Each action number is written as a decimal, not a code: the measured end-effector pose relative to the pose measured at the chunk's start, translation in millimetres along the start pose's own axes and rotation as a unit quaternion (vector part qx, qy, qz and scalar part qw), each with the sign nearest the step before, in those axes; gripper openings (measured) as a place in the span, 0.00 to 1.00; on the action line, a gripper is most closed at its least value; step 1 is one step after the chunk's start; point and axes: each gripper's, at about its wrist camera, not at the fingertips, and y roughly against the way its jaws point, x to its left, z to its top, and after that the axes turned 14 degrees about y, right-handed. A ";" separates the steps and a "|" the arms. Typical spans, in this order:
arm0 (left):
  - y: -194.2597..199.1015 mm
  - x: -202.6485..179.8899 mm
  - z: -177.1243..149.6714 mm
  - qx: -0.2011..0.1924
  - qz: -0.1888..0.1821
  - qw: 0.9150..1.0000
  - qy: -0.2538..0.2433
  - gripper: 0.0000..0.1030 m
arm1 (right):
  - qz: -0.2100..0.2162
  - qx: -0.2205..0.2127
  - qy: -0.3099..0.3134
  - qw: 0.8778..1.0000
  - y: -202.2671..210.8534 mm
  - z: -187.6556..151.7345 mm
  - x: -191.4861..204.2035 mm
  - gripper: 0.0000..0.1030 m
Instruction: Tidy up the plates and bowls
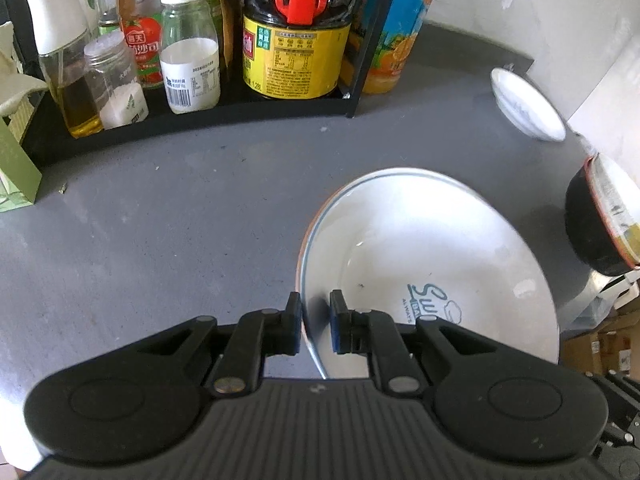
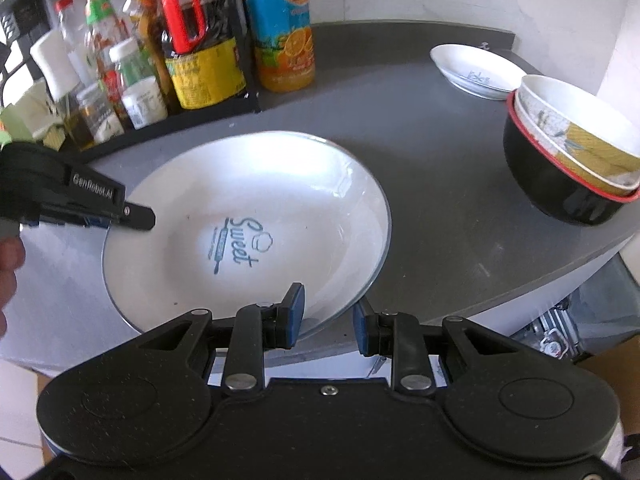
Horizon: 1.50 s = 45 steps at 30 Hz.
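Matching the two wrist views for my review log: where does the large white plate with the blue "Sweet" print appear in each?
Left wrist: large white plate lower right, its rim between the left gripper fingers.
Right wrist: plate centre, near rim just ahead of the right gripper.
Shared landmark: orange juice bottle on the counter behind.

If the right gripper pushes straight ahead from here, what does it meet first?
Likely the near rim of the large white plate with blue "Sweet" lettering, which already sits between the right gripper's open fingers. The left gripper straddles its opposite rim.

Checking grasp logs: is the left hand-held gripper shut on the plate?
Shut: left hand-held gripper pads pinch the big plate's rim.
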 end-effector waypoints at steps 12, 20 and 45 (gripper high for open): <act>-15.1 -0.3 4.5 0.010 0.002 1.000 0.001 0.14 | 0.003 0.023 -0.001 1.000 -11.5 4.3 -4.5 0.26; -18.9 -12.8 12.4 0.014 0.012 1.000 -0.015 0.14 | 0.012 0.020 -0.023 0.999 -4.2 1.5 -12.9 0.30; 62.1 -89.7 -16.9 -0.068 0.010 0.997 -0.046 0.69 | -0.025 -0.091 -0.129 0.987 83.7 -42.3 -101.2 0.65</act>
